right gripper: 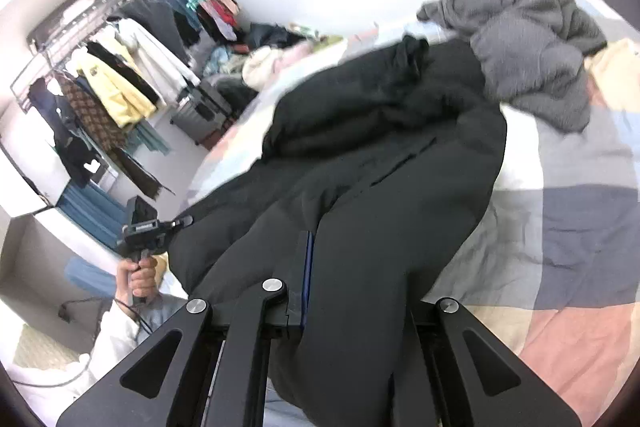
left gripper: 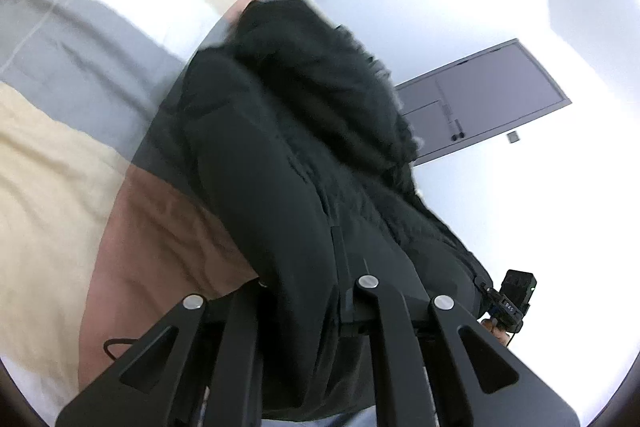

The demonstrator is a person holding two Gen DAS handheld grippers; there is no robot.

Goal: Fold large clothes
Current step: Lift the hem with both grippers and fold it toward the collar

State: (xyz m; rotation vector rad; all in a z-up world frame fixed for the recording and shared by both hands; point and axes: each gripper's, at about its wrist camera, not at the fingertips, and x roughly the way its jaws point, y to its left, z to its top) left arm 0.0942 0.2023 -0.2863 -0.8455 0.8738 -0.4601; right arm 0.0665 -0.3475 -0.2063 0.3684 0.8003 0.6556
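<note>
I have both tongs clamped on the black coat (right gripper: pixel 380 155). In the right wrist view the right tongs (right gripper: pixel 316 291) are closed on a fold of the coat's near edge: the cloth fills the gap beside the one blue-edged finger (right gripper: pixel 306 275) that I can see and hangs over the frame below it; the other finger is hidden under the fabric. From there the coat runs up and away onto the bed (right gripper: pixel 580 227), where its far part lies bunched on the patchwork quilt, touching a grey fleece garment (right gripper: pixel 536 59) heaped at the upper right. In the left wrist view the left tongs (left gripper: pixel 308 307) are likewise closed on the coat (left gripper: pixel 288 155), which rises straight out of the jaws and covers both fingers, its furry hood trim (left gripper: pixel 320 67) at the top. The same view shows the other tool at the right edge. The right view shows the left tongs (right gripper: pixel 180 221) pinching the coat's edge at the left, held in a hand (right gripper: pixel 140 277) with a white sleeve. A clothes rack (right gripper: pixel 100 67) stands beyond the bed.
</note>
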